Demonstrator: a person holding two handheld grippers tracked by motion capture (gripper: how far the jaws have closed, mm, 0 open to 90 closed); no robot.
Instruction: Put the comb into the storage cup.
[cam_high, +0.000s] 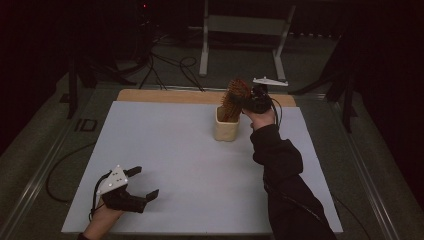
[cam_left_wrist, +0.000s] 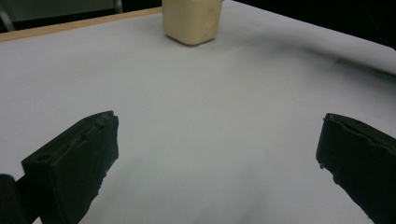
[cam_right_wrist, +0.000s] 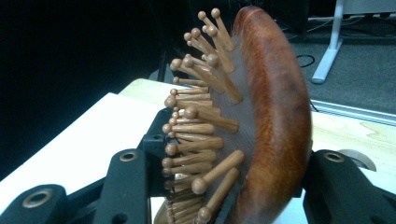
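- In the high view we see a white table top (cam_high: 190, 165) with a strip of bare wood along its far edge, standing on a dark floor.
- Near that far edge stands a cream container (cam_high: 226, 125), upright, with squared sides and rounded corners.
- A wooden hairbrush (cam_high: 235, 99) stands tilted in the container, its lower end inside and its reddish-brown head above the rim.
- Our right gripper (cam_high: 252, 100) is at the brush head, held up over the far side of the table by a hand in a dark sleeve (cam_high: 280, 165).
- In the right gripper view the wooden hairbrush (cam_right_wrist: 275, 116) sits between the two black jaws, which are closed on its head; one jaw presses the smooth curved back, the other meets the side with the ball-tipped wooden pins (cam_right_wrist: 205, 135).
- Our left gripper (cam_high: 145, 182) is at the near left corner of the table, well apart from the container, with a grey three-cornered plate on top.
- In the left gripper view we see its jaws spread wide with nothing between them, low over bare white surface, and the cream container (cam_left_wrist: 191, 21) farther off straight ahead.
- Cables (cam_high: 170, 67) and a pale metal frame (cam_high: 245, 35) lie on the floor beyond the table.
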